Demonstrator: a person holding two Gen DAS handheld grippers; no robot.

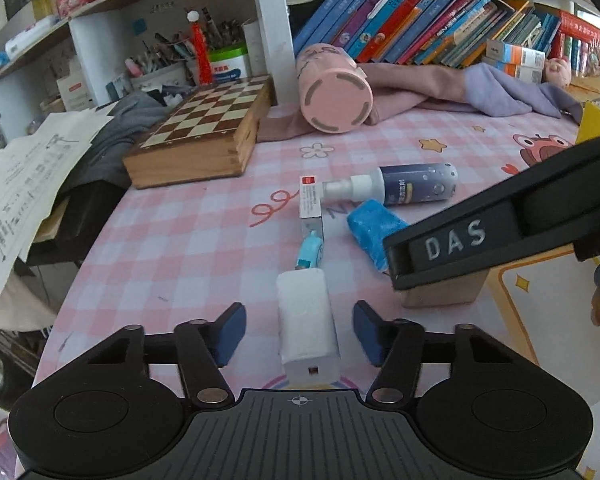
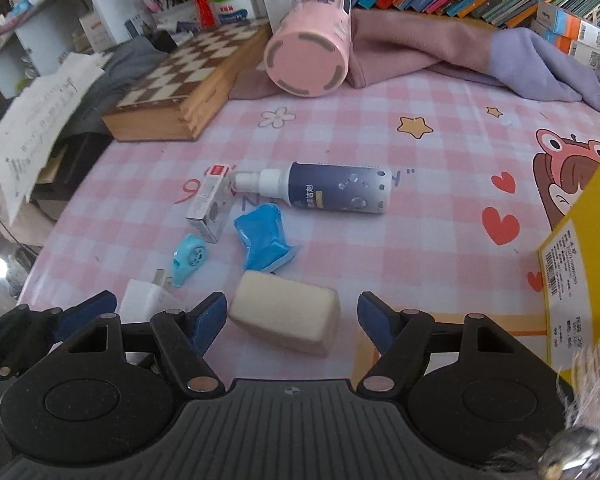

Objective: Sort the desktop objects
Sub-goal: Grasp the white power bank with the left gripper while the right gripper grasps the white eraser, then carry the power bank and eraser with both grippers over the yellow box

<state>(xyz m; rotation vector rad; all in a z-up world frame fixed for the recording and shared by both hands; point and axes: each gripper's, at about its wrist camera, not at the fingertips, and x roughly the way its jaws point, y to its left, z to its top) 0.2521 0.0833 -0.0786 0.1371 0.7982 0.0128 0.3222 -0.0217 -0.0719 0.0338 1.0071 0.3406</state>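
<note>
My left gripper point(image 1: 299, 334) is open, its blue pads on either side of a white charger plug point(image 1: 308, 322) lying on the pink checked mat, not touching it. My right gripper point(image 2: 291, 322) is open around a beige eraser block point(image 2: 286, 322), which also shows under the right gripper's body in the left wrist view point(image 1: 444, 290). The charger also shows in the right wrist view point(image 2: 148, 296). Beyond lie a small cyan correction tape point(image 1: 311, 254), a blue packet point(image 1: 374, 232), a small white box point(image 1: 311, 204) and a dark blue spray bottle point(image 1: 404, 186).
A wooden chess box point(image 1: 204, 132) sits at the back left. A pink cup point(image 1: 336, 92) lies on its side against pink and purple cloths point(image 1: 480, 88). A yellow box point(image 2: 580, 264) stands at the right. Books line the back shelf point(image 1: 440, 20). Papers point(image 1: 28, 184) overhang the left edge.
</note>
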